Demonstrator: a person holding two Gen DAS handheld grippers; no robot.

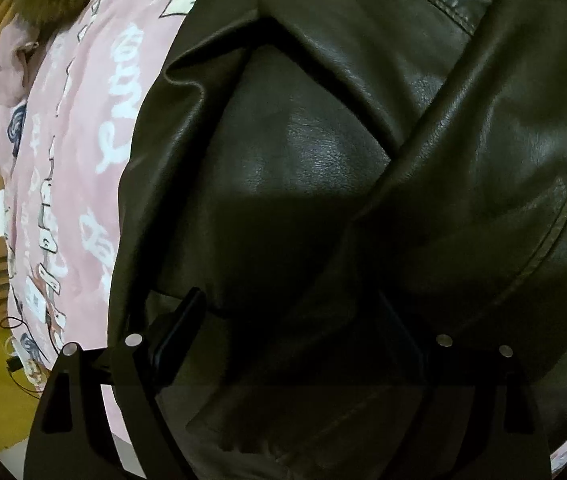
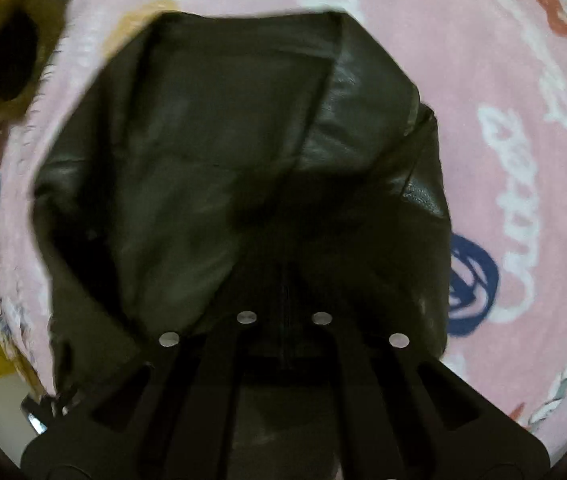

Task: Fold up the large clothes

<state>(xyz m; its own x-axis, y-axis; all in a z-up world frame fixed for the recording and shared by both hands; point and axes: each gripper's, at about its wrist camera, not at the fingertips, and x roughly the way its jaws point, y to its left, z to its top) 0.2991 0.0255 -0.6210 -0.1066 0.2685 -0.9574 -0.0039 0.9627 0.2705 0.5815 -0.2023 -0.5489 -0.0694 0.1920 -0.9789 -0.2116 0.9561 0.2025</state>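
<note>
L gripper (image 1: 295,332) fingers spread wide; R gripper (image 2: 284,280) fingers closed.

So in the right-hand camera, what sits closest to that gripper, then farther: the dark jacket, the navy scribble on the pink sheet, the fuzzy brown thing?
1. Dark leather jacket: directly under the right gripper, centre.
2. Navy scribble: printed on the pink sheet, just right of the jacket.
3. Fuzzy brown thing: far upper left corner.

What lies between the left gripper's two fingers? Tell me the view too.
Dark leather jacket fills the gap of the open left gripper, its fingers spread wide, in the left wrist view. The pink printed blanket lies to its left.
</note>
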